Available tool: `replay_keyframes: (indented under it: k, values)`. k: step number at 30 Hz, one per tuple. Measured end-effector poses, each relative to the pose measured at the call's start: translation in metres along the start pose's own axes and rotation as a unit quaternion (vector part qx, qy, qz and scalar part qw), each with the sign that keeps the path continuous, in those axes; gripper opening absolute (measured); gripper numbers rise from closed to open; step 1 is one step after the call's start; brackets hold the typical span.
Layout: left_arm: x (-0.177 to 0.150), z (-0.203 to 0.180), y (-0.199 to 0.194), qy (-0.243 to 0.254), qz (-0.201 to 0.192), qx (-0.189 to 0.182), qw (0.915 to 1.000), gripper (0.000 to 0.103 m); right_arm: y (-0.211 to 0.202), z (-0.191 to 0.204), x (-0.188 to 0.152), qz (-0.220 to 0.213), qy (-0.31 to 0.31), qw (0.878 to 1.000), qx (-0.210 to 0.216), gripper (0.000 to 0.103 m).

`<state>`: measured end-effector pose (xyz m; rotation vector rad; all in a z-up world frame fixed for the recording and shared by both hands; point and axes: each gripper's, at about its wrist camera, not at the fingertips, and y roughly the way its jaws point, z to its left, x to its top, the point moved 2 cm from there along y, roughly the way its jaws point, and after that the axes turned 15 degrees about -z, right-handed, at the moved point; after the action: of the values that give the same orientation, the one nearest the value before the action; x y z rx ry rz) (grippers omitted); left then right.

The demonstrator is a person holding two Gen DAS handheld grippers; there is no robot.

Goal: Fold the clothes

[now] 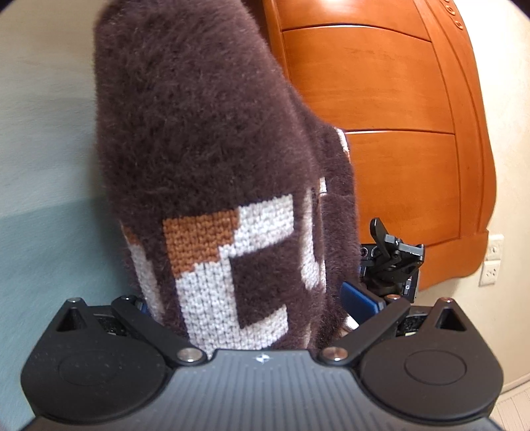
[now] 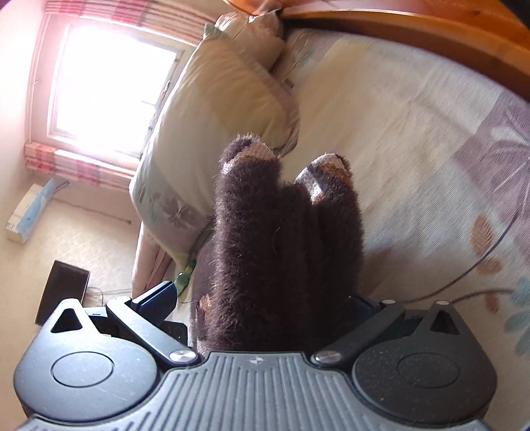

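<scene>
- Left wrist view: left gripper (image 1: 246, 308) clamps the brown fuzzy sweater (image 1: 212, 159); the fabric fills the frame centre and rises to the upper left. Only this view shows the knit block pattern (image 1: 232, 265), white and orange on brown, in the lower centre.
- Blue finger pad (image 1: 359, 300) peeks out right of the fabric; the other finger is mostly buried under the knit.
- Only this view shows the orange wooden dresser (image 1: 381, 116), upper right, with 3 drawer fronts, and 2 wall sockets (image 1: 492, 262) at the right edge.
- The other gripper (image 1: 392, 262) shows as black hardware right of centre, just beside the sweater edge.
- Right wrist view: right gripper (image 2: 261, 308) is closed on the sweater (image 2: 281, 248); 2 bunched folds of knit stick up in the centre.
- Its dark finger (image 2: 155, 298) is visible at the lower left; the right one is hidden behind fabric.
- Only this view shows the bed (image 2: 414, 132) with a floral cover across the right, pillows (image 2: 225, 99) in the upper centre and the wooden bed frame (image 2: 397, 20) along the top.
- Bright window (image 2: 112, 89) with pink checked curtains, upper left; white box (image 2: 26, 215) and dark box (image 2: 63, 288) on the floor, left side.
- The sweater blocks the centre of both views.
- No readable writing; print on the white box is too blurred.
</scene>
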<state>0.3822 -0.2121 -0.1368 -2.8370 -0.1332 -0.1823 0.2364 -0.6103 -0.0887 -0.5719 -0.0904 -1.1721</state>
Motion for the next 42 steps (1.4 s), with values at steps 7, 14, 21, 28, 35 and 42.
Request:
replay_keyframes:
  k: [7,14,21,28,35,42]
  values:
    - [-0.011,0.002,-0.017,0.029,0.012,0.018,0.9993,0.101,-0.006,-0.023,0.019,-0.029,-0.010,0.998,-0.058,0.103]
    - [-0.042,-0.003,-0.136,0.152,-0.025,0.068,0.9857,0.101,-0.051,0.037,0.004,-0.134,-0.148,0.979,-0.050,0.103]
    - [-0.075,0.012,-0.204,0.231,-0.046,0.146,0.9609,0.102,-0.026,0.084,-0.091,-0.111,-0.408,0.902,-0.086,0.103]
    - [-0.086,0.021,-0.206,0.276,-0.077,0.206,0.9356,0.102,-0.021,0.045,-0.113,-0.129,-0.447,0.875,-0.137,0.103]
    - [-0.108,0.013,-0.224,0.293,-0.101,0.212,0.9268,0.102,0.009,0.073,-0.138,-0.094,-0.469,0.864,-0.156,0.103]
    - [-0.112,0.000,-0.226,0.308,-0.096,0.204,0.9244,0.102,0.030,0.083,-0.141,-0.093,-0.462,0.860,-0.196,0.103]
